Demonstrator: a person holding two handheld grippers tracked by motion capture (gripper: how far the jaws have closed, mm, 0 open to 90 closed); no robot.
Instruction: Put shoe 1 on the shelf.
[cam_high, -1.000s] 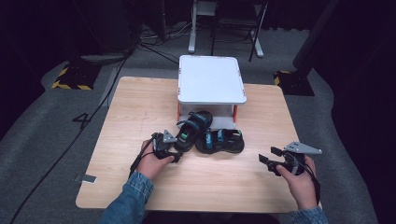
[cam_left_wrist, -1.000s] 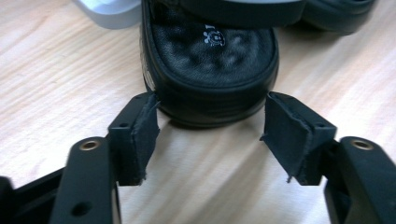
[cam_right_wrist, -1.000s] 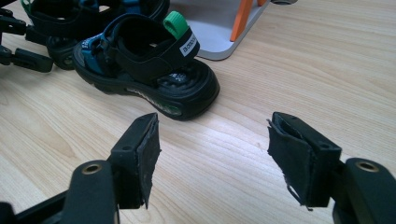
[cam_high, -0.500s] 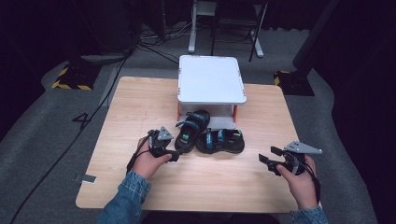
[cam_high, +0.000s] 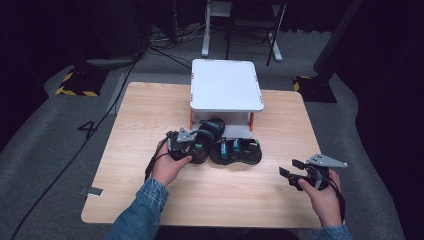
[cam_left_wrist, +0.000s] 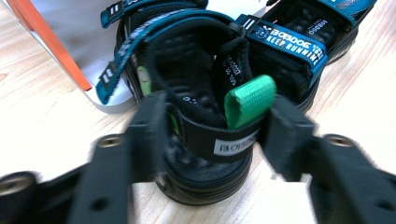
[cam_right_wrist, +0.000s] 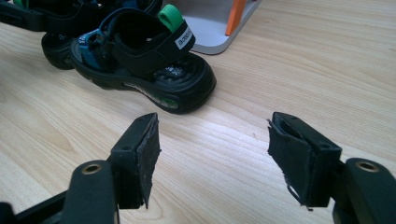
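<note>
Left gripper (cam_left_wrist: 212, 135) jaws straddle the heel strap of the left sandal (cam_left_wrist: 187, 93), pads at either strap end beside the green loop (cam_left_wrist: 247, 100); full clamping cannot be told; sandal stands on the table (cam_high: 150, 115) against the white shelf (cam_high: 225, 85); right gripper (cam_right_wrist: 212, 149) wide open, empty, near the second sandal (cam_right_wrist: 140, 60).

We look down on a light wooden worktop (cam_high: 150, 115) standing on grey carpet (cam_high: 45, 150). The room beyond is dark, and the light falls mainly on the worktop. At the far edge sits a small white shelf (cam_high: 226, 85) with orange legs. Black cables (cam_high: 100, 120) run across the floor on the left, past a yellow-and-black striped block (cam_high: 75, 90); a second such block (cam_high: 306, 85) lies at the right. Far back stand the white legs of a stand (cam_high: 206, 30) and a dark chair frame (cam_high: 272, 30).
</note>
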